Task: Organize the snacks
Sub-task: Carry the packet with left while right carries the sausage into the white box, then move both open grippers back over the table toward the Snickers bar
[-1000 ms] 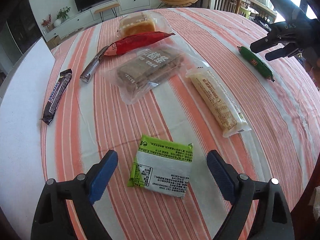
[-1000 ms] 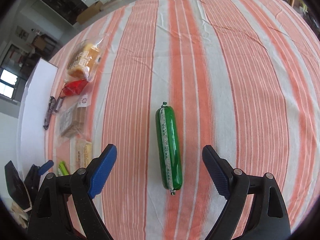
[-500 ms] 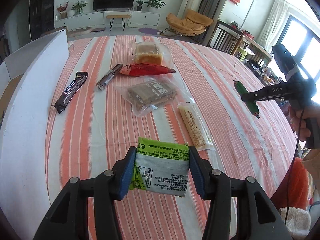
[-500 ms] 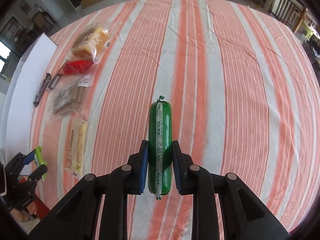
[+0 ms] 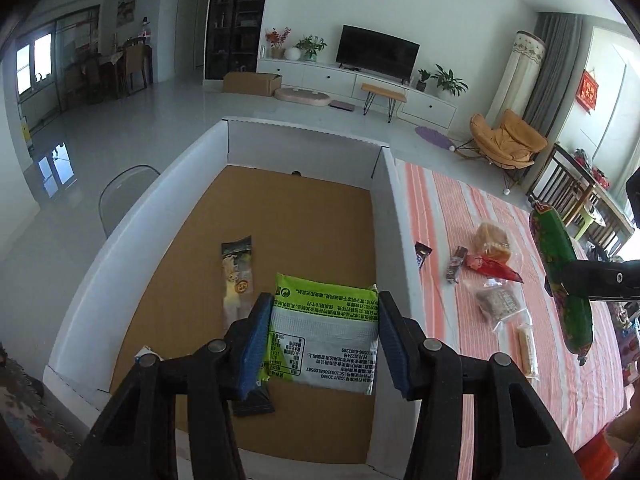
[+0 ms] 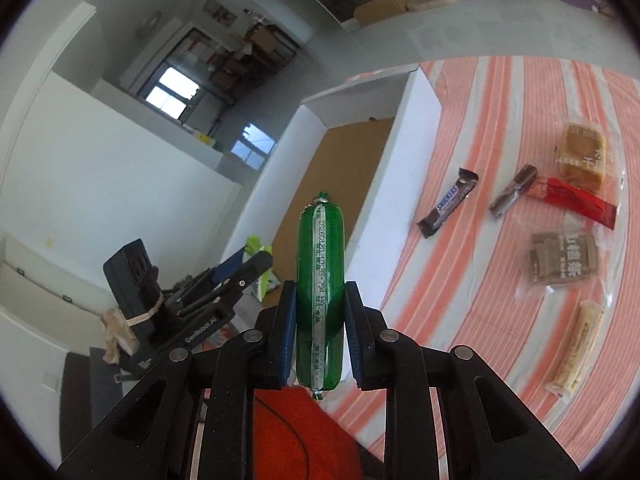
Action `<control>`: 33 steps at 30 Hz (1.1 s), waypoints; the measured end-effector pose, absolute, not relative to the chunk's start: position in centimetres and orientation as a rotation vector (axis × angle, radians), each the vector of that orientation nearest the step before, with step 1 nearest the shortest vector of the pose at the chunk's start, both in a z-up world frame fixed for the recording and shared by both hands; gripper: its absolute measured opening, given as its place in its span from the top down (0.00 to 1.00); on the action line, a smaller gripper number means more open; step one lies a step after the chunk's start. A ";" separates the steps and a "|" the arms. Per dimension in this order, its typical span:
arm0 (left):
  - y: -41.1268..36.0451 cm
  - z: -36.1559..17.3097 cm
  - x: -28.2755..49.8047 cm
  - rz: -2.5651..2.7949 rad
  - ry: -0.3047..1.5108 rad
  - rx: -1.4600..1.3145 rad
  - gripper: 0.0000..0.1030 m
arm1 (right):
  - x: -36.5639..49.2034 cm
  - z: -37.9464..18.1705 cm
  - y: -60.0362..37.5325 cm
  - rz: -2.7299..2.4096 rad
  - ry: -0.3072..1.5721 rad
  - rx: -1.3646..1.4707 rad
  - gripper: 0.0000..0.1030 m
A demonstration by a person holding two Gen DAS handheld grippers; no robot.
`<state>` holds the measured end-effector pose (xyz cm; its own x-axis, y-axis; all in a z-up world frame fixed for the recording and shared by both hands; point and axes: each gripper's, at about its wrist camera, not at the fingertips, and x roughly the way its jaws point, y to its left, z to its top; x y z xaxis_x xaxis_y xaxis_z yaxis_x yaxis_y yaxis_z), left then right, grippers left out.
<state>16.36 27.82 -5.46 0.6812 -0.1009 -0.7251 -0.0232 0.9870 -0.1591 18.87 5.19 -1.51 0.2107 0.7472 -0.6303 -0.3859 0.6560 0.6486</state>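
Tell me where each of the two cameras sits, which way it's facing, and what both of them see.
Left wrist: on the left gripper, facing down into the white box; its jaws clamp the green packet.
Right wrist: on the right gripper, facing box and striped table; jaws clamp the green sausage.
Shared: box, sausage, packet, table snacks, each other's gripper.

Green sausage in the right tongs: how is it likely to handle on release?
The green sausage stays straight beyond the right tongs, so probably stiff. Its round shape suggests it may roll once set down. The glossy casing looks slippery.
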 end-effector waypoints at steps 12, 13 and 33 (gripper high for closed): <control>29.5 -8.6 13.9 0.060 0.788 -0.224 0.19 | 17.9 -6.3 3.4 0.656 0.981 0.056 0.35; 28.4 -8.2 13.6 0.024 0.772 -0.230 0.19 | 17.8 -7.2 1.6 0.603 0.969 0.012 0.34; 3.9 -15.4 13.1 -0.389 0.880 0.061 0.04 | 5.3 -18.2 -17.5 0.313 0.929 -0.163 0.32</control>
